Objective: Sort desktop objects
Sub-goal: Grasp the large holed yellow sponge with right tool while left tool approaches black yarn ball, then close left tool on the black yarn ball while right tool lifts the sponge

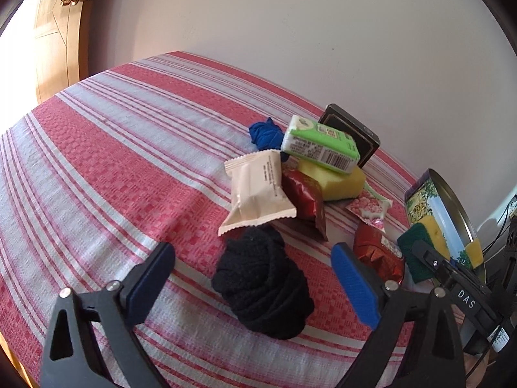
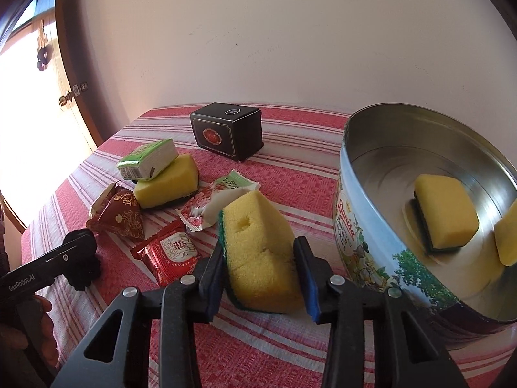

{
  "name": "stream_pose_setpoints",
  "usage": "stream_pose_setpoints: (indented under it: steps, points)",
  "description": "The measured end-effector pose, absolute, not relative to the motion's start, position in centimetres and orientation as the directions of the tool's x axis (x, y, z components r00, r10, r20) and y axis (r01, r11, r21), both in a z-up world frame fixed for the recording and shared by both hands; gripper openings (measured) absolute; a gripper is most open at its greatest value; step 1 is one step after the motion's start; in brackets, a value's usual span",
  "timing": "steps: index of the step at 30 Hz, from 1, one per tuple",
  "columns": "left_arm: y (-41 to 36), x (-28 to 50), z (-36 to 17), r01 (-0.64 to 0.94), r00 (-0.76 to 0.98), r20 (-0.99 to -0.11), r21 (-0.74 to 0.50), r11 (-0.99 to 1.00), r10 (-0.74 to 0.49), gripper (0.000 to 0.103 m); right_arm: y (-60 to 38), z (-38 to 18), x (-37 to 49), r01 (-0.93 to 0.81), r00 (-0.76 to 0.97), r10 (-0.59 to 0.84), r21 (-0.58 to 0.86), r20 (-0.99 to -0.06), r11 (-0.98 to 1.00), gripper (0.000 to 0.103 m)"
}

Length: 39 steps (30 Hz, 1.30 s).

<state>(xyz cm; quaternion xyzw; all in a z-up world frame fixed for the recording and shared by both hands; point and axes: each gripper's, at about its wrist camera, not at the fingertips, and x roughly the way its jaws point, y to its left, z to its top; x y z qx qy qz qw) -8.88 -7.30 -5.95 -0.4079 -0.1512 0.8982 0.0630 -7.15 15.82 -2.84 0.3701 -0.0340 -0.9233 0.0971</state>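
A black knitted bundle lies on the red-striped cloth between the fingers of my left gripper. That gripper is open, and both blue pads stand clear of the bundle. My right gripper is shut on a yellow sponge with a green scouring side, both pads pressing its flanks just left of the round biscuit tin. Another yellow sponge lies inside the tin, with a further yellow piece at the right edge.
Behind lie a green tissue pack on a yellow sponge, a black box, a blue cloth, a cream packet, red packets and a pink sachet. A wall runs behind the table.
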Motion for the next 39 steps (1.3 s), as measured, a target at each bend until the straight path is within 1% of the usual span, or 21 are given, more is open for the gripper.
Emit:
stream_pose_setpoints:
  steps: [1, 3, 4, 5, 7, 11, 13, 16, 20, 22, 23, 26, 29, 32, 39]
  points:
    - [-7.1, -8.9, -5.9, -0.005, -0.653, -0.720, -0.302, -0.953, 0.232, 0.084, 16.1, -2.8, -7.1, 0.153, -0.707, -0.212, 0.147, -0.675, -0.977, 0.041]
    - [-6.5, -8.7, -5.9, -0.039, -0.646, -0.730, -0.257, -0.966, 0.221, 0.073, 16.4, -2.8, -7.0, 0.155, -0.706, -0.225, 0.163, -0.672, -0.974, 0.041]
    - [-6.3, -8.6, -5.9, -0.051, -0.648, -0.731, -0.236, -0.970, 0.212, 0.071, 16.5, -2.7, -6.9, 0.157, -0.707, -0.229, 0.168, -0.669, -0.973, 0.041]
    - [-6.2, -8.4, -6.0, -0.062, -0.653, -0.728, -0.222, -0.973, 0.208, 0.066, 16.6, -2.6, -6.8, 0.159, -0.712, -0.235, 0.174, -0.662, -0.972, 0.041]
    - [-6.3, -8.1, -6.0, -0.091, -0.656, -0.716, -0.241, -0.966, 0.240, 0.055, 16.7, -2.2, -6.2, 0.174, -0.732, -0.253, 0.185, -0.632, -0.967, 0.041]
    - [-6.0, -8.3, -5.9, -0.094, -0.654, -0.720, -0.227, -0.969, 0.232, 0.054, 16.0, -1.3, -4.9, 0.212, -0.778, -0.260, 0.150, -0.571, -0.966, 0.041]
    - [-6.4, -8.1, -5.8, -0.090, -0.660, -0.708, -0.257, -0.962, 0.251, 0.053, 15.6, -0.8, -4.1, 0.236, -0.804, -0.268, 0.128, -0.531, -0.963, 0.041]
    - [-7.5, -7.1, -5.4, -0.100, -0.701, -0.643, -0.340, -0.935, 0.309, 0.053, 14.7, 0.1, -2.6, 0.271, -0.846, -0.272, 0.070, -0.459, -0.960, 0.041]
    - [-7.9, -5.8, -4.0, -0.123, -0.767, -0.556, -0.363, -0.924, 0.321, 0.053, 13.0, 1.1, -0.7, 0.266, -0.910, -0.226, -0.072, -0.347, -0.961, 0.041]
    - [-7.7, -5.4, -3.1, -0.149, -0.789, -0.516, -0.364, -0.919, 0.333, 0.053, 12.5, 1.4, -0.1, 0.248, -0.930, -0.203, -0.115, -0.305, -0.962, 0.041]
    - [-7.5, -5.2, -2.5, -0.164, -0.803, -0.495, -0.352, -0.921, 0.332, 0.053, 12.4, 1.6, 0.1, 0.236, -0.938, -0.192, -0.127, -0.288, -0.963, 0.041]
    - [-5.8, -4.8, -1.0, -0.200, -0.842, -0.447, -0.263, -0.944, 0.304, 0.053, 13.1, 2.2, 0.3, 0.208, -0.952, -0.173, -0.117, -0.251, -0.971, 0.041]
    - [-4.0, -5.2, -0.2, -0.253, -0.846, -0.413, -0.248, -0.935, 0.338, 0.053, 14.3, 2.5, 0.0, 0.181, -0.960, -0.158, -0.083, -0.230, -0.980, 0.041]
    - [-1.4, -5.8, 0.3, -0.290, -0.858, -0.381, -0.198, -0.936, 0.346, 0.053, 15.6, 2.8, -0.1, 0.137, -0.970, -0.121, -0.060, -0.212, -0.989, 0.041]
    - [4.7, -6.8, 0.8, -0.407, -0.848, -0.316, -0.126, -0.905, 0.425, 0.053, 19.5, 2.9, 0.8, 0.007, -0.984, 0.004, -0.059, -0.176, -0.998, 0.041]
